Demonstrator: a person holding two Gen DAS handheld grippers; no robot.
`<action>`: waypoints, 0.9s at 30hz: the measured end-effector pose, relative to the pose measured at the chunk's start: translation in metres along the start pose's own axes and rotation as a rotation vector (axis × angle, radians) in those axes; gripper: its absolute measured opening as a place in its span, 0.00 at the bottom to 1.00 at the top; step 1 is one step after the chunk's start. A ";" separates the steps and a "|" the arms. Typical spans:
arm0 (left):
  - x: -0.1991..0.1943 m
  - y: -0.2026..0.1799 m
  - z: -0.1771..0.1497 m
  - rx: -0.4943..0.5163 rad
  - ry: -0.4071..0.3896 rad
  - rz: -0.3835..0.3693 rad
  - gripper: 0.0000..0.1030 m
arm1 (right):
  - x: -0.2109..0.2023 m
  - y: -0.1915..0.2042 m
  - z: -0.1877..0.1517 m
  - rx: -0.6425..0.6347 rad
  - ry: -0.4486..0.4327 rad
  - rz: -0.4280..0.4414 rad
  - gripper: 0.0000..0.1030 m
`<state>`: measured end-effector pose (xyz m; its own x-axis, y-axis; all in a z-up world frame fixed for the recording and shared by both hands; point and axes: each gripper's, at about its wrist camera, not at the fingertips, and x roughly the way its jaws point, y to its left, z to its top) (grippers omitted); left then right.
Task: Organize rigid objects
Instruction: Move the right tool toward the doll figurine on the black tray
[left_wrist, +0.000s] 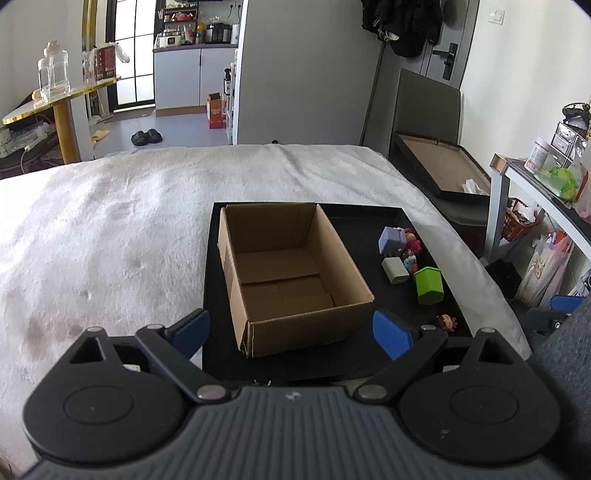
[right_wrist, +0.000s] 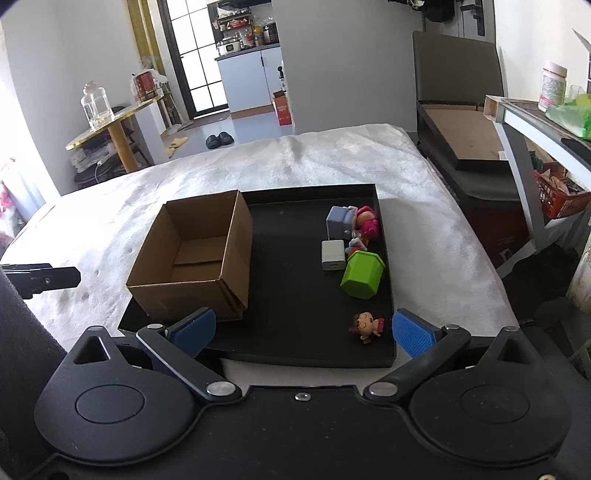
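Observation:
An open, empty cardboard box (left_wrist: 288, 273) (right_wrist: 195, 258) stands on the left of a black tray (left_wrist: 369, 354) (right_wrist: 295, 295). On the tray's right lie a lilac block (left_wrist: 392, 240) (right_wrist: 340, 222), a pink doll (right_wrist: 368, 222), a white adapter (left_wrist: 395, 270) (right_wrist: 333, 254), a green hexagonal cup (left_wrist: 428, 285) (right_wrist: 362, 274) on its side, and a small doll figure (left_wrist: 446, 322) (right_wrist: 366, 325). My left gripper (left_wrist: 291, 334) is open and empty before the box. My right gripper (right_wrist: 303, 330) is open and empty at the tray's near edge, the small doll just inside its right finger.
The tray rests on a white plush bed cover (left_wrist: 110, 229) (right_wrist: 332, 162). A white shelf (left_wrist: 546, 192) with clutter stands to the right, with a dark chair (right_wrist: 458, 122) beyond it. A gold-edged table (left_wrist: 55, 103) with a glass jar is at the far left.

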<state>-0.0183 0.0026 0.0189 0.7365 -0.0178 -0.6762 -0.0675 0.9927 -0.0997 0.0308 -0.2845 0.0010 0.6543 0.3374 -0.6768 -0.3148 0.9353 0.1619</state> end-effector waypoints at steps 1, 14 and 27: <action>-0.001 0.000 0.000 0.002 -0.002 0.002 0.92 | -0.001 0.000 0.000 -0.002 -0.005 -0.001 1.00; -0.006 0.004 -0.002 -0.009 -0.026 0.018 0.92 | -0.007 0.000 0.002 -0.006 -0.017 -0.003 1.00; -0.008 0.008 -0.003 -0.011 -0.024 0.017 0.92 | -0.011 -0.001 0.001 -0.002 -0.017 -0.029 1.00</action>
<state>-0.0265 0.0104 0.0216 0.7509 0.0023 -0.6605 -0.0878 0.9915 -0.0963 0.0250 -0.2894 0.0091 0.6748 0.3123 -0.6687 -0.2972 0.9443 0.1411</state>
